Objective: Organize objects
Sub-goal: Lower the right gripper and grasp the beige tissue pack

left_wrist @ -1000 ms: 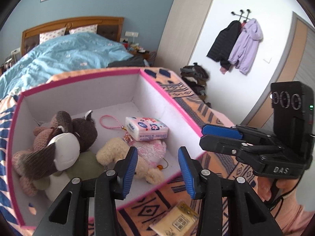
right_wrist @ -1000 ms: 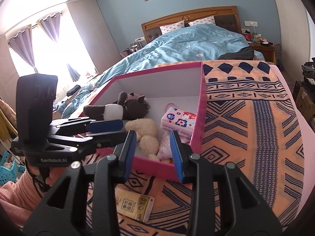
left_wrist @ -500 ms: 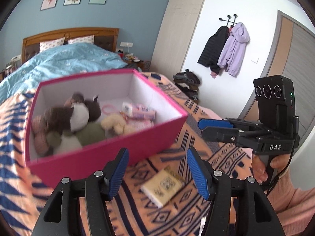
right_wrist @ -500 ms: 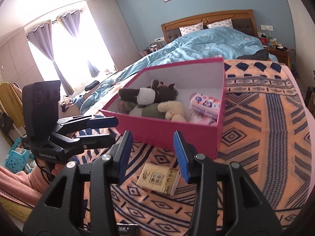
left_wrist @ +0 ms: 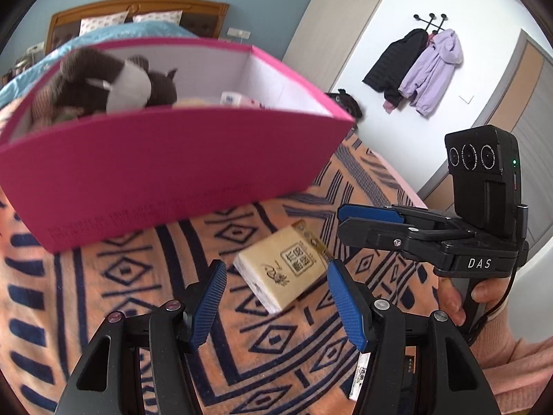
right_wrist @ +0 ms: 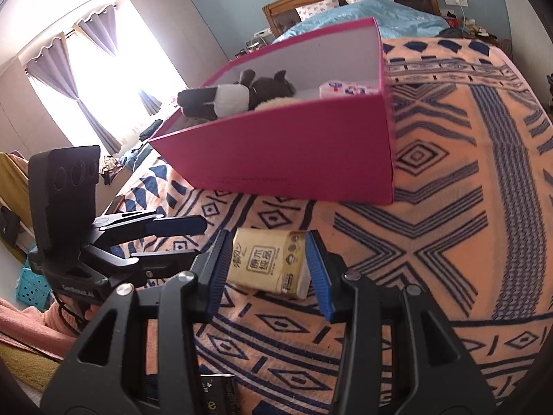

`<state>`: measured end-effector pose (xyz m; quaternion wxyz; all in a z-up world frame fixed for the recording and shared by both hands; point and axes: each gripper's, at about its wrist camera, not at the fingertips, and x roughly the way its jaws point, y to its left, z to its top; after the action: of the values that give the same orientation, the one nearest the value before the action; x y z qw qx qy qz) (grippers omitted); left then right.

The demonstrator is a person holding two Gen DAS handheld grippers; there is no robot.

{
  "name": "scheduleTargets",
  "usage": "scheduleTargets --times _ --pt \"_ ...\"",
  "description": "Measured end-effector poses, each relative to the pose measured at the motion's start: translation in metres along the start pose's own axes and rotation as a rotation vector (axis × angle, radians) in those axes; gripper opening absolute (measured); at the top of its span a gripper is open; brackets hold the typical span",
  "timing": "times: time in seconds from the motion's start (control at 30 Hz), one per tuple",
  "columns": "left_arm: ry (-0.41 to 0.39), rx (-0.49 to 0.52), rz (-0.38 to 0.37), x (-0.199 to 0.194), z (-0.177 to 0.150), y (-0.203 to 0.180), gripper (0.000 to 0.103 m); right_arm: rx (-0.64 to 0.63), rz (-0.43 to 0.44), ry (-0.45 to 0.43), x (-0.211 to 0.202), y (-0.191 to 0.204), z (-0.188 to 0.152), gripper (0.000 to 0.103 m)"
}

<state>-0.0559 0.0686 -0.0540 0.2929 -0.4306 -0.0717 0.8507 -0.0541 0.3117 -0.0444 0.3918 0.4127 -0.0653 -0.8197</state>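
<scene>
A tan tissue pack [left_wrist: 280, 269] lies flat on the orange patterned blanket [left_wrist: 103, 276] in front of a pink box [left_wrist: 166, 169]. The box holds a brown and white plush toy [left_wrist: 114, 81] and a small flowered pack [right_wrist: 345, 89]. My left gripper [left_wrist: 276, 301] is open, low over the blanket, with the tissue pack just ahead between its blue fingers. My right gripper [right_wrist: 268, 273] is open with its fingers on either side of the tissue pack [right_wrist: 268, 264], a small gap on each side. The right gripper also shows in the left wrist view [left_wrist: 371, 221], to the right of the pack.
A dark packet [right_wrist: 217, 390] lies on the blanket under the right gripper. A small white wrapper [left_wrist: 359, 377] lies by the left gripper. A blue bed [right_wrist: 380, 14] is behind the box. Coats [left_wrist: 418, 65] hang on the right wall.
Both grippers have dropped from above the box down to the blanket in front of it. The tissue pack now sits between the right gripper's fingers. Both stay open.
</scene>
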Motion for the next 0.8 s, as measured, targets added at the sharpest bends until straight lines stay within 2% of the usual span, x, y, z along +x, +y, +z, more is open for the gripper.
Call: scheduleTargets --times 0.27,0.43,0.67,0.77,0.8 --pt "0.048 -0.037 -0.005 0.017 -0.009 0.001 0.059 0.029 -0.018 0.043 0.016 -0.008 -0.011 0.046" --pt "0.076 -0.05 -0.014 0.023 -0.014 0.001 0.046 0.051 -0.008 0.059 0.025 -0.013 -0.012 0.046" --pt "0.082 -0.075 -0.017 0.026 -0.016 0.007 0.044 0.063 0.0 0.068 0.031 -0.016 -0.013 0.046" --pt "0.085 -0.079 -0.024 0.027 -0.015 0.008 0.04 0.065 -0.003 0.072 0.032 -0.017 -0.013 0.046" --pt "0.087 -0.082 -0.027 0.028 -0.016 0.009 0.037 0.067 0.002 0.074 0.033 -0.017 -0.013 0.043"
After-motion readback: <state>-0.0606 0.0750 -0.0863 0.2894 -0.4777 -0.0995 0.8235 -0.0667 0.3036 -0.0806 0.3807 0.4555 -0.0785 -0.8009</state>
